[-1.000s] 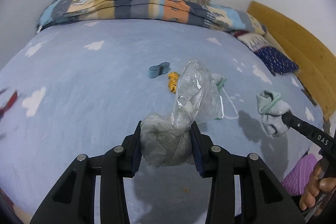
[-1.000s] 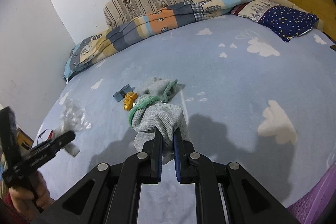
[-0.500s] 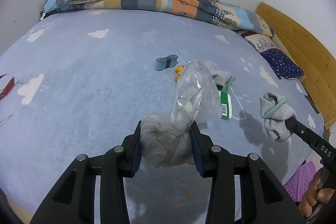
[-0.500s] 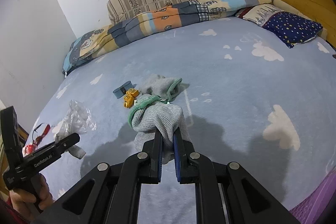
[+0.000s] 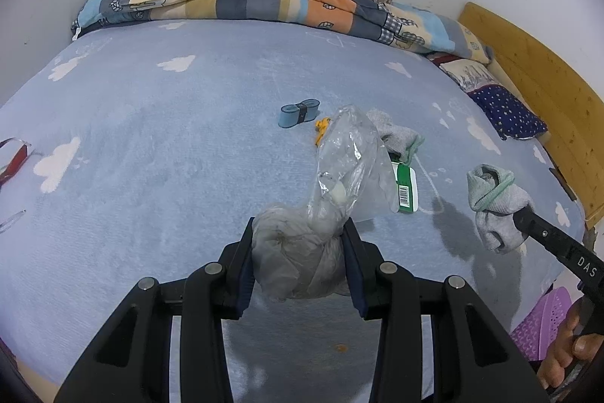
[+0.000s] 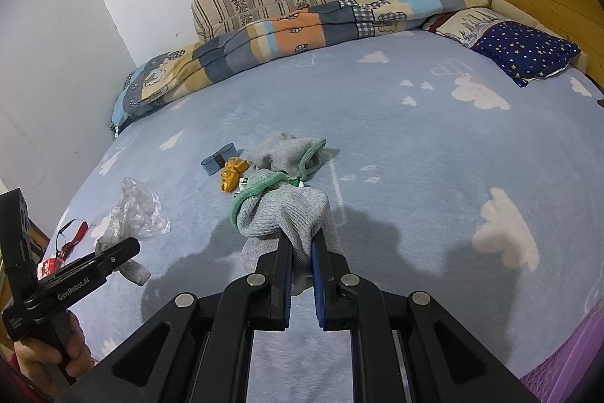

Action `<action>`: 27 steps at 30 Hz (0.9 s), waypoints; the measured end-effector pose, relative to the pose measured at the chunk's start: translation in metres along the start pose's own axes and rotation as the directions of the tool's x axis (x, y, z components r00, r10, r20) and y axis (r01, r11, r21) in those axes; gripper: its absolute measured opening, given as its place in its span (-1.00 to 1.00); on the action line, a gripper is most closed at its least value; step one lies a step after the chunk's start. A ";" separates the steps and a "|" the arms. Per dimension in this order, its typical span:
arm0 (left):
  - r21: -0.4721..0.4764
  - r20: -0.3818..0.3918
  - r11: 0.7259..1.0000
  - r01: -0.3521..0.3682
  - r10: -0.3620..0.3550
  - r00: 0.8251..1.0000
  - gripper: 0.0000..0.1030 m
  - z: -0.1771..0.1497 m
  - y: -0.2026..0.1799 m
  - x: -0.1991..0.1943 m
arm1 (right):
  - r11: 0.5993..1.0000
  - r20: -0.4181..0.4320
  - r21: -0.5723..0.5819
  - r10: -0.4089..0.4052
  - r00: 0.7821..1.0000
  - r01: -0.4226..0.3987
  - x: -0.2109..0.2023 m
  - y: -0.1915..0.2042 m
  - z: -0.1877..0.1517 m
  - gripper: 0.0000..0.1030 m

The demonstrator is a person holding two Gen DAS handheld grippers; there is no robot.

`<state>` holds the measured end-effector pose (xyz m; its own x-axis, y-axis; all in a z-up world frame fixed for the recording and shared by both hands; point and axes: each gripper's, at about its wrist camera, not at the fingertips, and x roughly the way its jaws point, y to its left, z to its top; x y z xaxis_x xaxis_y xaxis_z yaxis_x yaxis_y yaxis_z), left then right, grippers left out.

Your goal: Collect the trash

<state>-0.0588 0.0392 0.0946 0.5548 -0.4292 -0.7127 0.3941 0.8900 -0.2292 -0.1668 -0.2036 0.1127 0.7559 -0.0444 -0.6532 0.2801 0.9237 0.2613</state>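
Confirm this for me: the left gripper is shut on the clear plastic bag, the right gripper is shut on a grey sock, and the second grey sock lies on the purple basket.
One detail is wrong. The left gripper is shut on the clear plastic bag and the right gripper on a grey sock, but the second grey sock lies on the blue bedsheet, not on the purple basket. The right wrist view shows it.

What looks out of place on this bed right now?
The right hand-held gripper is clamped on a grey sock, which looks like laundry rather than trash. Its mate lies crumpled mid-bed beside a small yellow toy. The left hand-held gripper holds a clear plastic bag.
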 end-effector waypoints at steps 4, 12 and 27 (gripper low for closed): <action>0.019 0.005 1.000 -0.008 0.008 1.000 -0.24 -0.002 -0.005 0.000 | 1.000 0.000 -0.001 0.001 1.000 -0.001 0.000 0.000 0.000 -0.82; 0.051 0.013 0.999 -0.017 0.016 1.000 -0.24 -0.003 -0.012 -0.001 | 1.000 0.001 -0.015 -0.001 1.000 0.001 0.000 0.002 -0.001 -0.82; 0.121 0.054 0.990 -0.075 0.069 0.996 -0.24 -0.007 -0.026 -0.004 | 0.998 0.006 -0.059 -0.001 1.000 0.002 0.000 0.012 -0.002 -0.82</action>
<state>-0.0762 0.0190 0.0993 0.6191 -0.3743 -0.6904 0.4369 0.8947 -0.0934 -0.1648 -0.1921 0.1145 0.7591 -0.0480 -0.6492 0.2460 0.9445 0.2178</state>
